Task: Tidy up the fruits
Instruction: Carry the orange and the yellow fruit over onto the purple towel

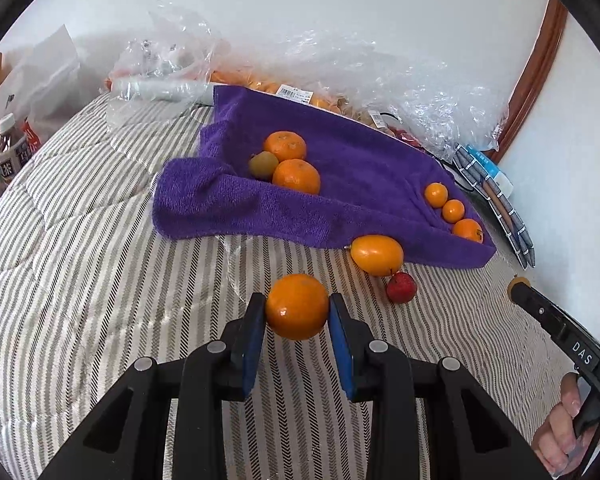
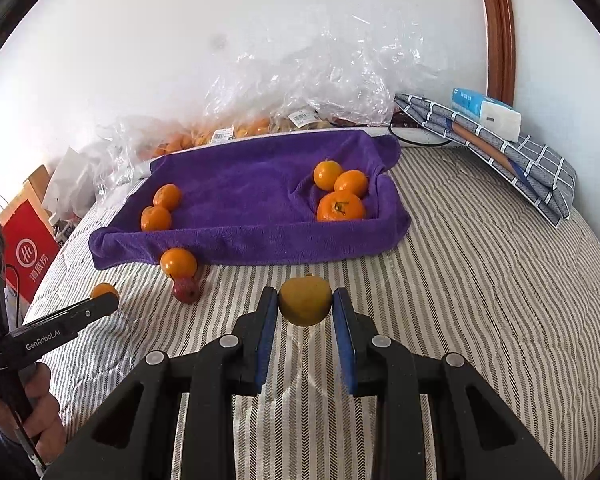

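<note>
Both grippers loaded, over striped bed.
Left gripper (image 1: 297, 307) pinching orange (image 1: 297, 306); right gripper (image 2: 305, 306) pinching yellow fruit (image 2: 305, 305). Both fruits near the purple towel (image 2: 252, 196), short of it.

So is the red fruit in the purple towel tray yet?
Out. The red fruit lies on the striped bedding, in front of the purple towel, beside an orange fruit.

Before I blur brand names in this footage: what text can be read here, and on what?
"DAS": right gripper body.
"GenRobot.AI": left gripper body.
Red paper bag: round logo and Chinese characters, blurred.
Bottle label: a large character, unclear.
Price stickers on the fruit bags: too small.
</note>
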`<state>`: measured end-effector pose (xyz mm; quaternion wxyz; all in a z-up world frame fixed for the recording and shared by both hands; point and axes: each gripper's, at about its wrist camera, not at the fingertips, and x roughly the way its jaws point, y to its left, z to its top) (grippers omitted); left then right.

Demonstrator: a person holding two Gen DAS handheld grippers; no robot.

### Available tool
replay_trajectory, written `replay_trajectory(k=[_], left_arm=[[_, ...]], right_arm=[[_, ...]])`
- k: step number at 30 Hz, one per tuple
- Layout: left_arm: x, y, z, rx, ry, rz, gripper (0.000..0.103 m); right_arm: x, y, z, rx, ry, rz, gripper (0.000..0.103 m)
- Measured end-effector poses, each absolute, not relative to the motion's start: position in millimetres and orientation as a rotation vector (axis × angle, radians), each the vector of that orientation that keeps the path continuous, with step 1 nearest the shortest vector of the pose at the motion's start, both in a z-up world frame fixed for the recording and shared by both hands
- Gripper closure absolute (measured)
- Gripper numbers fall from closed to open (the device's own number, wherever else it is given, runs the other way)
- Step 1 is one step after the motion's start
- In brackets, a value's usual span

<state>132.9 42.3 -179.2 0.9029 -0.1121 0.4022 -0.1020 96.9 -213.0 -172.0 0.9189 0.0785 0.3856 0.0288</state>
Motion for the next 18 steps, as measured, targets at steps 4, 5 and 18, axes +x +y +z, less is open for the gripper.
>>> replay_trajectory(k=[4,5,18], left_arm=[[140.1,47.8,-165.7,-0.194,0.812,-0.180,0.073],[143.4,49.6,-162.0,-0.188,0.808,-0.170,0.073],[196.0,46.2,-105.7,-0.161,0.684,-0.195,0.073]], right_arm=[[109.9,-219.3,-168.3,0.178,0.785,0.055,0.075],[113.3,-221.0,-167.5,0.180,0.782,0.054,0.075],[161.6,-230.1,-139.4,0.180,0.704,0.037,0.075]])
